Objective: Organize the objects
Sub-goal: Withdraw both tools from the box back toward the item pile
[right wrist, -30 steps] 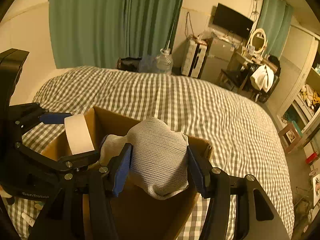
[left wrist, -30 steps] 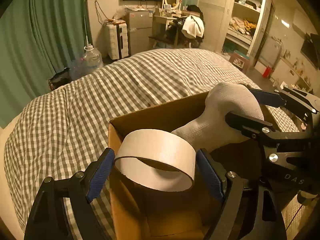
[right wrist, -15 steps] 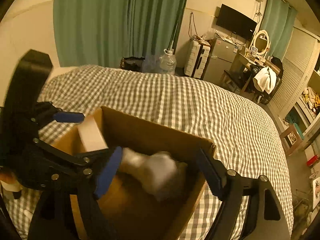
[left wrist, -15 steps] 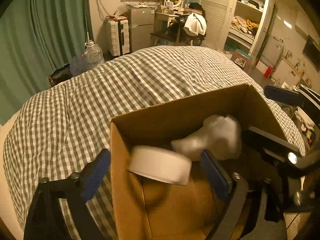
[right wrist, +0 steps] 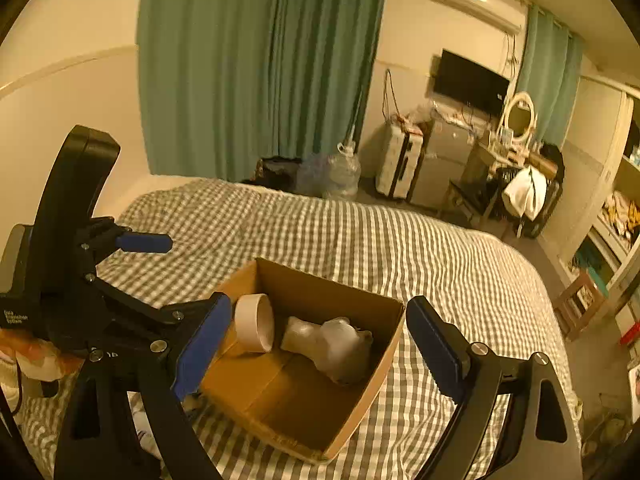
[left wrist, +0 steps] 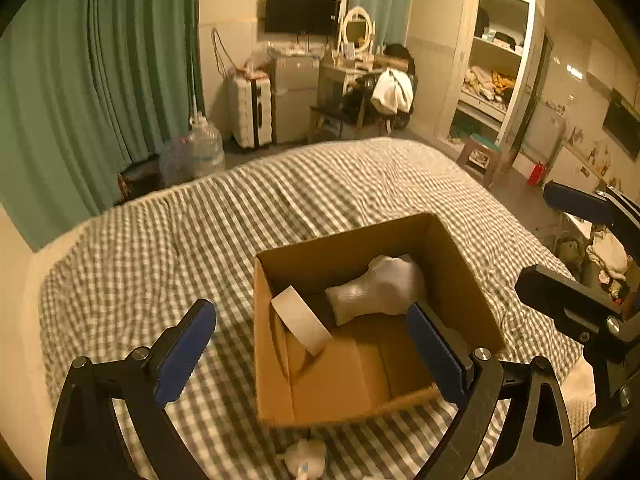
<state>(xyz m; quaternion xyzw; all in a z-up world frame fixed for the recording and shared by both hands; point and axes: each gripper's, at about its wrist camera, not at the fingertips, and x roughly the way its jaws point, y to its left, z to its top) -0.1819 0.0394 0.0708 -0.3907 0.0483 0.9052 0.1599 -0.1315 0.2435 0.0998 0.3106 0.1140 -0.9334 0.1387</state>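
A small white label on the body of the left gripper [right wrist: 160, 280], seen from the right wrist camera, carries lettering too small to read; no other writing can be made out.

An open cardboard box [left wrist: 460, 264] sits on a bed [left wrist: 200, 240] covered in a grey-and-white checked sheet. Inside the box, a roll of tape [left wrist: 302, 325] stands on edge, leaning against the left wall, and a rolled pair of light grey socks [left wrist: 380, 288] lies beside it toward the far wall, very near the roll. The box floor in front of both is bare cardboard.

The left gripper [left wrist: 312, 344] hangs above the near side of the box with its blue-padded fingers [left wrist: 184, 348] spread wide and holding nothing. The right gripper [right wrist: 316, 348] is likewise wide open and empty, its fingers [right wrist: 432, 348] straddling the box from above. In the left wrist view the right gripper [left wrist: 572, 252] shows at the right edge.

A small white crumpled thing [left wrist: 302, 454] lies on the sheet just in front of the box; it is too blurred to identify.

The room is dim and warmly lit. Green curtains [right wrist: 256, 68] hang behind the bed, with a large water bottle [right wrist: 342, 174] and a white suitcase [right wrist: 402, 164] on the floor beyond. A dark television [right wrist: 470, 82] is mounted on the wall above a cluttered desk with a round mirror [right wrist: 520, 114], and an air conditioner [right wrist: 480, 2] sits near the ceiling. Open wardrobe shelves [left wrist: 492, 80] hold piled clothes.
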